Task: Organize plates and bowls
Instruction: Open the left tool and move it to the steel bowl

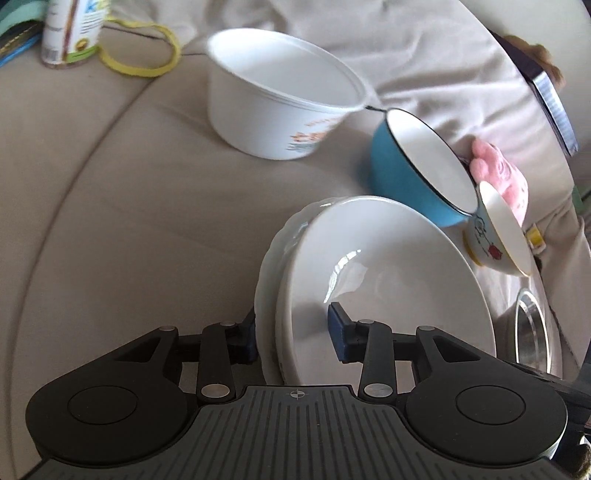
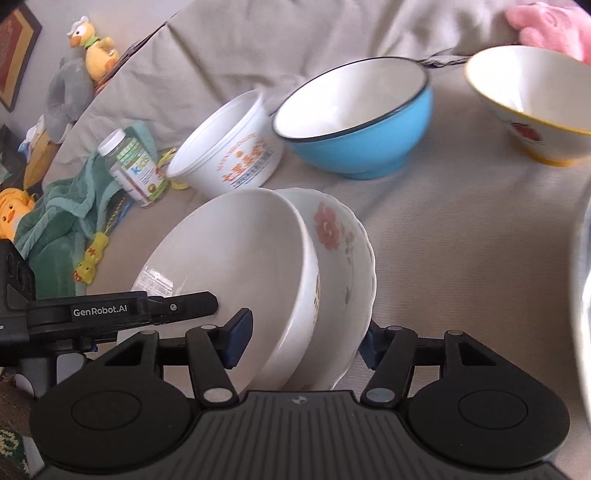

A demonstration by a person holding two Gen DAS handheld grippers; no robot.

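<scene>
Both grippers are clamped on the same pair of nested dishes, one from each side. Seen from the left wrist, the left gripper (image 1: 291,332) straddles the near rim of a plain white plate (image 1: 388,280) sitting inside a scalloped plate (image 1: 266,280); one blue finger pad (image 1: 338,326) rests on the inner face of the plain plate, and the other finger sits outside the scalloped rim. Seen from the right wrist, the right gripper (image 2: 303,338) grips the same stack tilted on edge, with one blue pad inside the plain plate and the other behind the scalloped plate, whose face carries a pink flower print. The left gripper's black arm (image 2: 122,312) enters at the left of that view.

Beyond the stack, on a beige cloth-covered surface (image 1: 129,184), stand three bowls. A blue bowl (image 2: 358,118) with a white interior and dark rim sits in the middle. A white plastic tub (image 2: 225,147) with orange printing is just beside it, and a small white bowl (image 2: 532,107) with a yellow rim and red motif stands apart on its other side. A metal bowl (image 1: 532,332) shows at the right edge of the left wrist view.

Further back lie a supplement bottle (image 2: 133,166) on a green towel (image 2: 62,221), a yellow loop (image 1: 147,51), a pink plush toy (image 2: 550,29) and yellow duck toys (image 2: 96,48).
</scene>
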